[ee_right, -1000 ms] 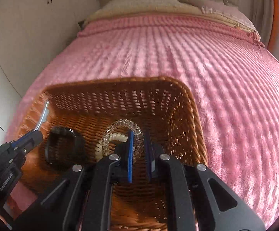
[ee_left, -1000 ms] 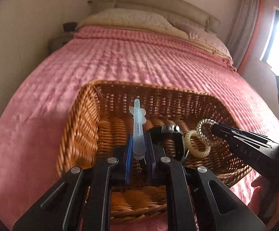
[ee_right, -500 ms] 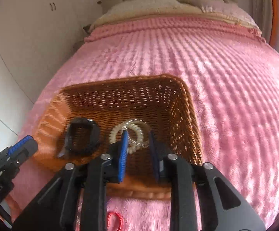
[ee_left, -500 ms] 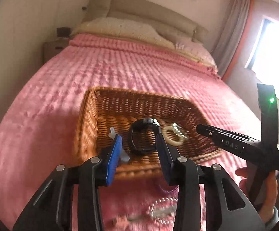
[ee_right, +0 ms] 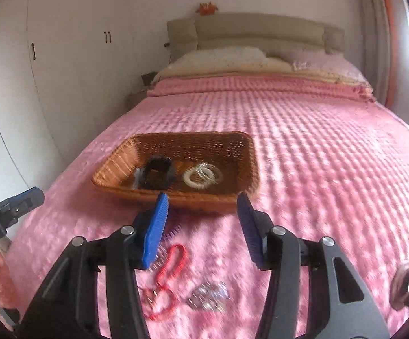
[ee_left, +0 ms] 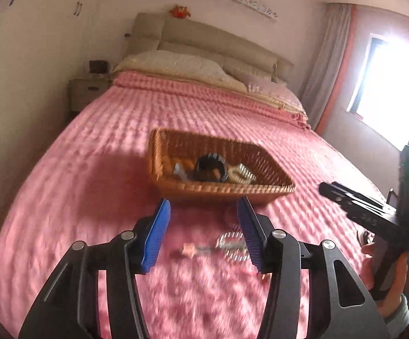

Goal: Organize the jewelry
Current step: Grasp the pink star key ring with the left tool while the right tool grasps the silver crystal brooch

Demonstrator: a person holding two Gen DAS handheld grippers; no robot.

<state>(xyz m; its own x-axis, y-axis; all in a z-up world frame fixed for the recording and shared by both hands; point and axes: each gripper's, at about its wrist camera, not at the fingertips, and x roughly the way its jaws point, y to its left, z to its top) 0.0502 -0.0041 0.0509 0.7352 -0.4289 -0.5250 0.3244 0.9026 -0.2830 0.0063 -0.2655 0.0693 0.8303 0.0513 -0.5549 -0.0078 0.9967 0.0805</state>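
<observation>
A wicker basket (ee_left: 176,188) (ee_right: 114,169) sits on the pink bed. In it lie a black bracelet (ee_left: 208,166) (ee_right: 158,172), a pale clip (ee_left: 179,171), and cream and clear coil rings (ee_left: 239,175) (ee_right: 201,176). My left gripper (ee_left: 203,227) is open and empty, held back from the basket above a silver piece (ee_left: 230,243) and a small pink-tipped pin (ee_left: 189,250). My right gripper (ee_right: 201,226) is open and empty above a red coil cord (ee_right: 173,265), a purple coil (ee_right: 173,231) and a silver piece (ee_right: 208,296).
The pink blanket (ee_right: 317,155) covers the whole bed, with pillows (ee_right: 221,59) and a headboard at the far end. White wardrobes (ee_right: 6,84) stand on the left, a window (ee_left: 396,84) on the right. A round brownish object (ee_right: 402,279) lies at the right edge.
Both grippers let go of their pieces into the basket, opened wide and pulled back and up. The loose jewelry on the blanket in front of the basket has come into view.
</observation>
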